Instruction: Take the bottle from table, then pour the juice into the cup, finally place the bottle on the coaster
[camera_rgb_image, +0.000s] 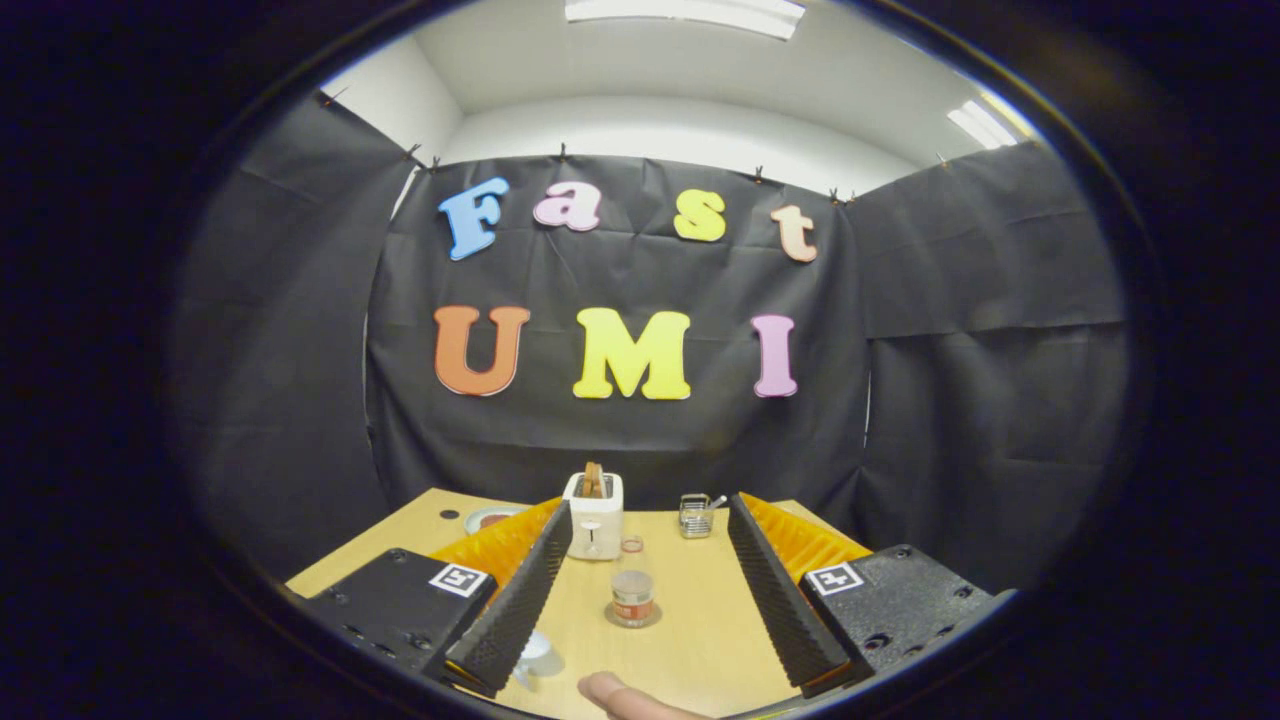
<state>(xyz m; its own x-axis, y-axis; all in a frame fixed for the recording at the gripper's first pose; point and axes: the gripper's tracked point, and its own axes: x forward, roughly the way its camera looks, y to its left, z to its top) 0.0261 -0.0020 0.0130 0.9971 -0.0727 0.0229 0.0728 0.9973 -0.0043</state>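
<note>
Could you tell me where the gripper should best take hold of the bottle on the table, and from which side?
Grip the bottle around its clear body above the label band, coming straight ahead and level. It stands upright on a round coaster, centred between the open jaws of the gripper, so they can probably close on its sides. Keep short of the toaster behind it.

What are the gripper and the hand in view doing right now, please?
Gripper: open, holding nothing; the bottle stands on its coaster between the fingers, untouched.
Fingertip: rests at the table's near edge, holding nothing.
</note>
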